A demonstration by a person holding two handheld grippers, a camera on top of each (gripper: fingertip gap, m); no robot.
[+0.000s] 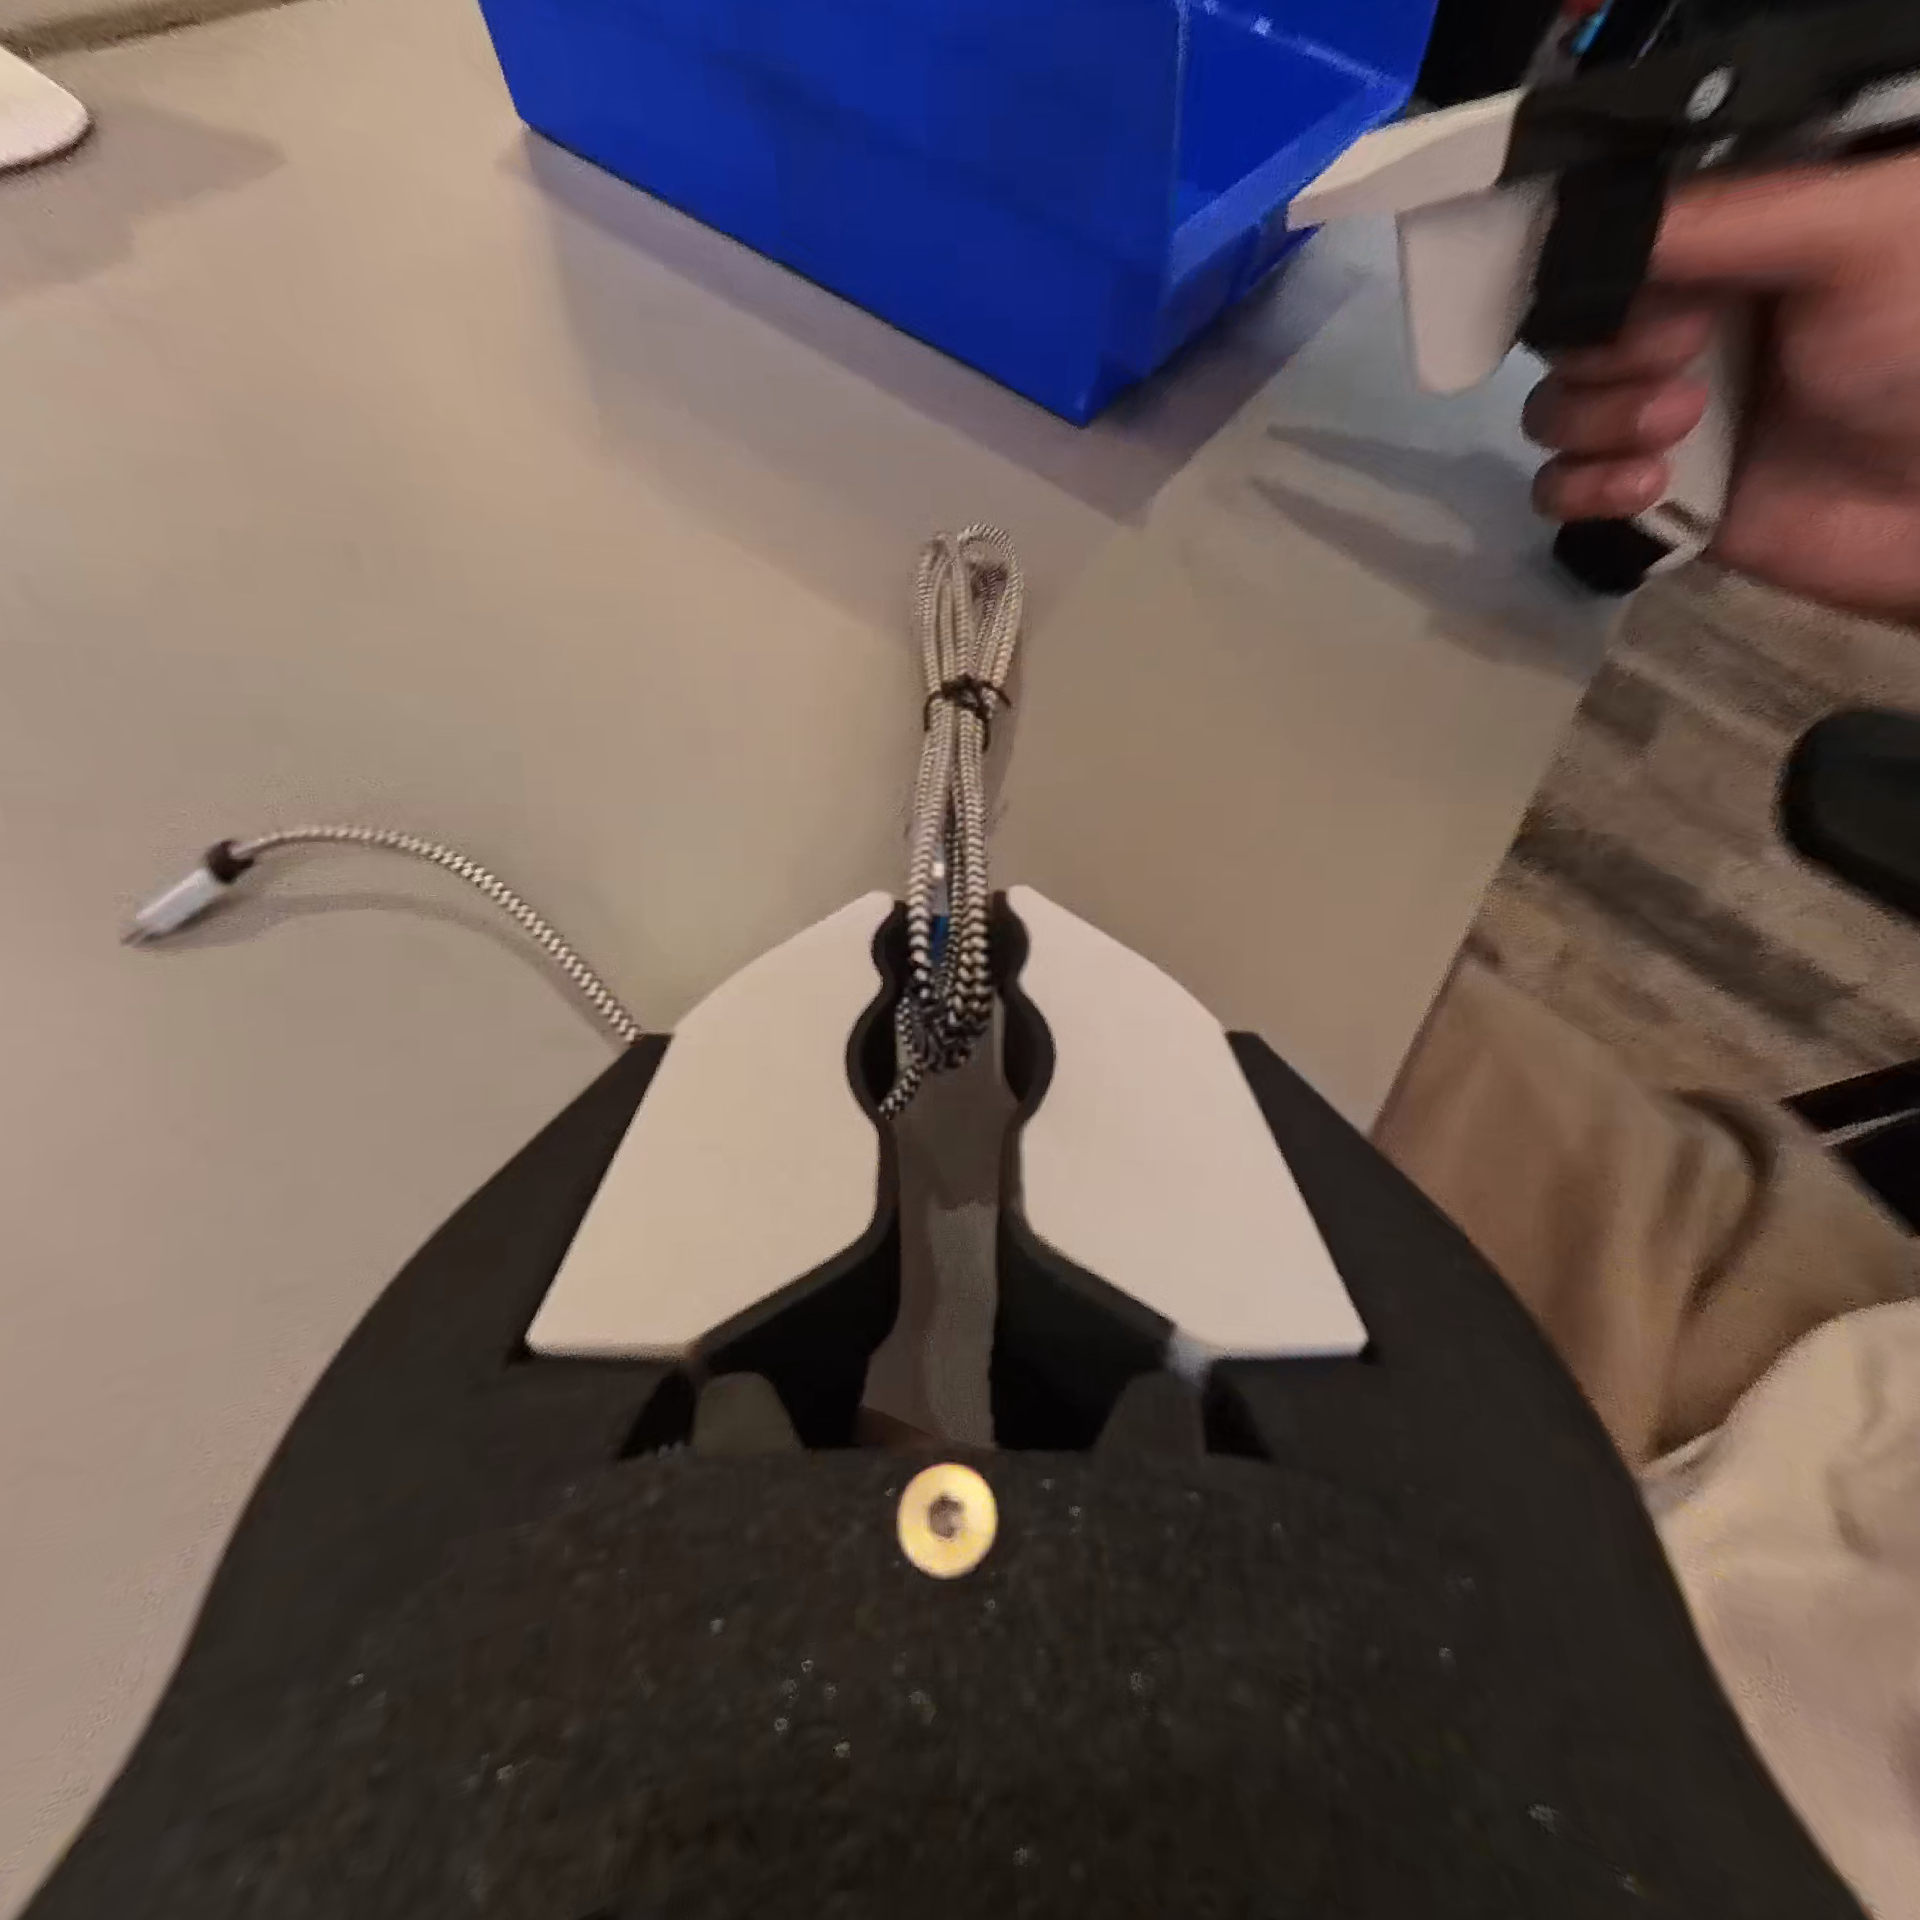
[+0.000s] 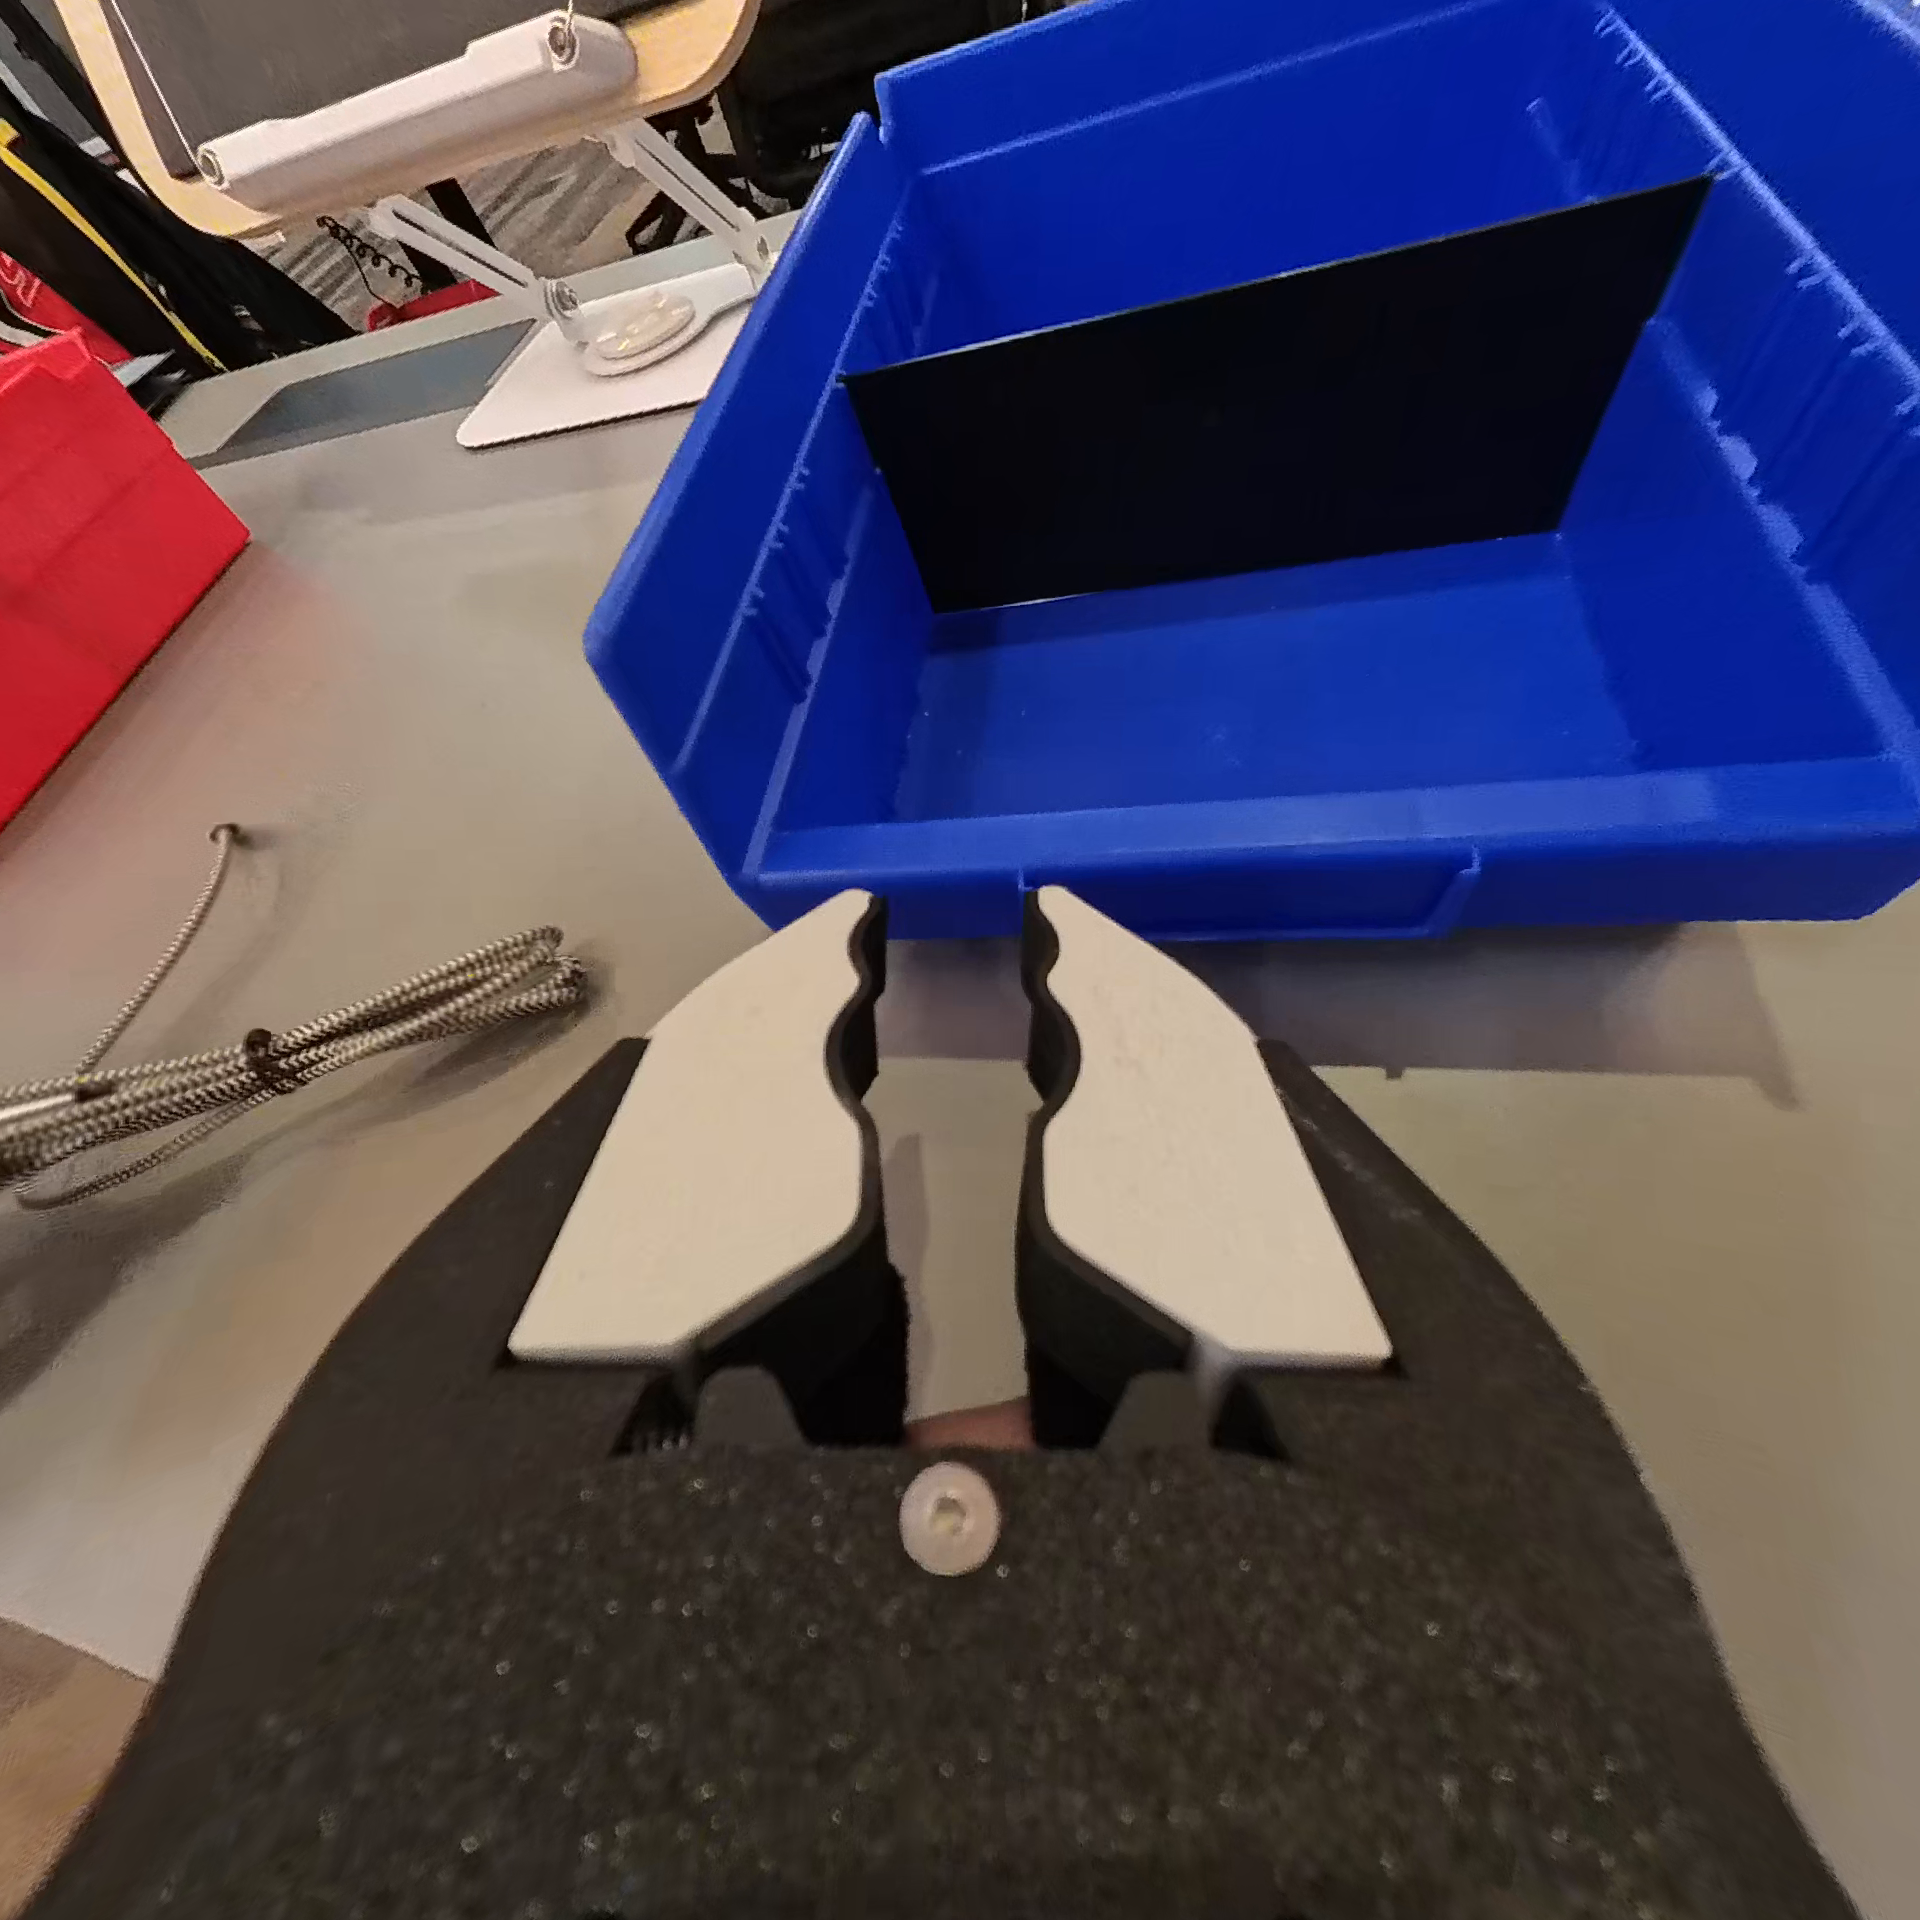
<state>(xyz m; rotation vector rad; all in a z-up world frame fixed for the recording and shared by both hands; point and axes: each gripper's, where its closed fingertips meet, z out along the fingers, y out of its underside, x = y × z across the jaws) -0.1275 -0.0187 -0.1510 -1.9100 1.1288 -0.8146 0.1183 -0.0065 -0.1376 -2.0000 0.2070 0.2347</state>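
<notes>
The left gripper [image 1: 951,914] is clenched on a bundled braided cable [image 1: 961,748], black-and-white woven, with the strands pinched in the narrow slot between its white fingers [image 1: 769,1101]. The free part of the bundle extends from the fingertips toward the centre of the left wrist view, bound partway along by a thin dark tie [image 1: 966,698], and ends in a looped fold near the edge of the tan table [image 1: 416,520]. One loose end of the cable curves out to the left of the frame and ends in a pale connector [image 1: 177,902] lying on the table. Whether the bundle rests on the table or is lifted clear cannot be told. The right gripper [image 2: 951,914] is released: its jaws stand apart with a clear gap, holding nothing, and its fingertips are just in front of the near wall of a blue bin [image 2: 1299,831] at the centre and upper right of the right wrist view. A black divider [image 2: 1247,436] crosses the bin; the compartment behind it is largely hidden. In the same view the cable bundle lies at the left edge, cut off by the frame. A red bin [image 2: 94,540] at the left edge is only partly visible, and a white stand [image 2: 582,353] sits on the table at the upper left, its top cut off. In the left wrist view the right gripper appears at the upper right, blurred, held by a hand [image 1: 1766,416].
</notes>
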